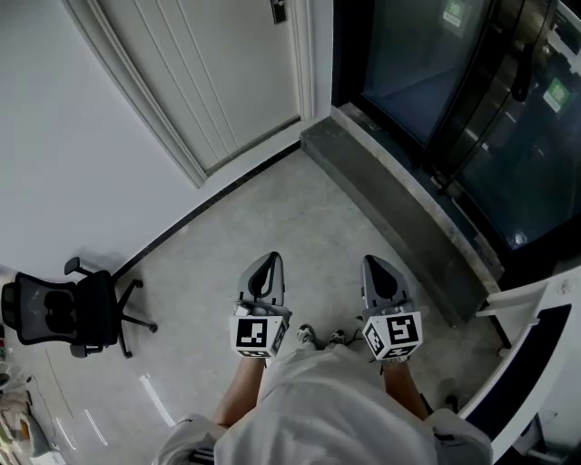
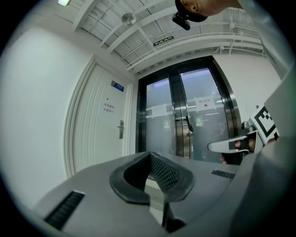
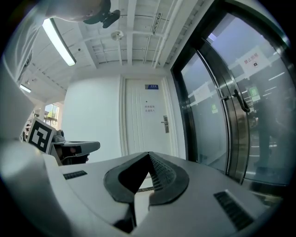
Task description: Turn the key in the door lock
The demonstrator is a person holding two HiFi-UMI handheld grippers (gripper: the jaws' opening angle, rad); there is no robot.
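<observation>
Door lock [image 3: 165, 125]: a metal handle plate on the closed white door [image 3: 145, 120], straight ahead of both grippers and well apart from them. No key can be made out at this range. From the left gripper's view the lock [image 2: 121, 129] sits above and left of the jaw tips. From the right gripper's view it sits above and slightly right of them. From overhead only the plate's lower end [image 1: 279, 11] shows at the top edge, far ahead of the grippers.

Left gripper [image 2: 150, 155]: jaws closed, tips meeting, nothing between them, pointing level at the doorway. Right gripper [image 3: 149, 155]: jaws fully closed, empty too. Overhead, the left gripper [image 1: 270, 259] and right gripper [image 1: 371, 262] are held side by side, near each other but apart, each with its marker cube toward the person.

A small blue sign [image 3: 151, 86] is high on the door, with printed notices below it. Dark glass double doors [image 2: 185, 115] stand right of the white door, behind a grey stone threshold [image 1: 399, 200] ahead and right of the right gripper. A black office chair [image 1: 64, 313] is on the floor [image 1: 272, 209], left of the left gripper and against the white wall [image 1: 54, 136].
</observation>
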